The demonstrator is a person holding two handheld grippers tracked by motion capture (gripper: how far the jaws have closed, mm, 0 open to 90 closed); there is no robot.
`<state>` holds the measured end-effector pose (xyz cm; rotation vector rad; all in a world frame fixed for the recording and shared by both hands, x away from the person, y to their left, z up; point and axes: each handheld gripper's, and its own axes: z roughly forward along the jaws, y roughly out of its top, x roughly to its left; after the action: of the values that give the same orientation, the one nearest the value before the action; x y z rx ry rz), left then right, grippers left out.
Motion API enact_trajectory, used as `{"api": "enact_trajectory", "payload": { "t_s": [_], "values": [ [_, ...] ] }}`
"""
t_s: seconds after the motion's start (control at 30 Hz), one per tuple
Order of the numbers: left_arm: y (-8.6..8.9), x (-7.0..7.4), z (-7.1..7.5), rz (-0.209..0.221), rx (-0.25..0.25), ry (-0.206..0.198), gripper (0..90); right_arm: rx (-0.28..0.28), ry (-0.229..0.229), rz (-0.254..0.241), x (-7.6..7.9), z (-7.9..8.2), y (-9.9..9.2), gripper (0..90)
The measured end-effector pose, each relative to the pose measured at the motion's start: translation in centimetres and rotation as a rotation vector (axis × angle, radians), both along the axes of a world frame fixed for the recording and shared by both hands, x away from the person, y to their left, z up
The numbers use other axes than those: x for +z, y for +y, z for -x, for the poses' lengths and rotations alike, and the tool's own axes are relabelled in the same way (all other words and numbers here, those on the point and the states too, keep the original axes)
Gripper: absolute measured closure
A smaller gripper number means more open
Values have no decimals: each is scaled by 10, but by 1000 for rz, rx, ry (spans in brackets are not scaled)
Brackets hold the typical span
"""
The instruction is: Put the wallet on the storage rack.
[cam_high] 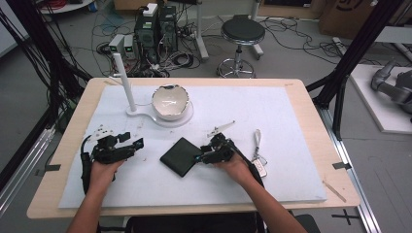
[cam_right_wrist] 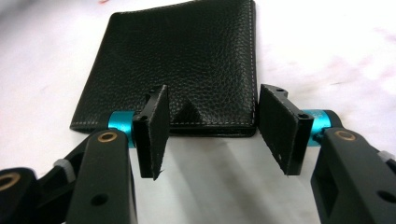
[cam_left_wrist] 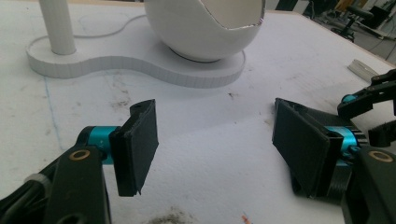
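Note:
A black leather wallet (cam_high: 180,156) lies flat on the white mat in the middle of the table. In the right gripper view the wallet (cam_right_wrist: 182,60) stretches away from the jaws. My right gripper (cam_high: 203,157) is at the wallet's right edge, and its jaws stand apart over the near edge of the wallet with nothing pressed between the pads (cam_right_wrist: 212,128). My left gripper (cam_high: 132,145) rests on the mat to the left of the wallet, open and holding nothing (cam_left_wrist: 215,149), facing a white bowl (cam_left_wrist: 205,28).
The white bowl (cam_high: 170,102) sits on a flat white stand (cam_high: 145,112) with an upright post (cam_high: 124,80) at the back left. A key bunch with a strap (cam_high: 257,155) lies right of my right hand. A small pale strip (cam_high: 221,128) lies behind the wallet.

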<state>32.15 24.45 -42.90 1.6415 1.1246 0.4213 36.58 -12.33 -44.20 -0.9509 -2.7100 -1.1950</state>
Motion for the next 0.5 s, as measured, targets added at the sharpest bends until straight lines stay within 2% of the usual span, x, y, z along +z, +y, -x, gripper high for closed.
{"api": "enact_trajectory", "payload": {
  "t_s": [0.07,0.13,0.2,0.27,0.33,0.5],
  "values": [
    [-3,0,0,6,-17,9,308,-22,-11,11,0,6,7,461],
    [-8,-2,1,10,-47,22,294,-28,-51,48,2,11,15,465],
    [-15,-4,1,0,-82,33,279,-25,-71,54,3,12,16,459],
    [-21,-5,2,-17,-114,41,278,-23,-90,34,8,11,11,455],
    [-27,-6,4,-36,-152,45,278,-44,-134,27,15,12,2,420],
    [-41,-11,8,-71,-260,57,281,-96,-165,-4,30,9,-26,420]
  ]
}}
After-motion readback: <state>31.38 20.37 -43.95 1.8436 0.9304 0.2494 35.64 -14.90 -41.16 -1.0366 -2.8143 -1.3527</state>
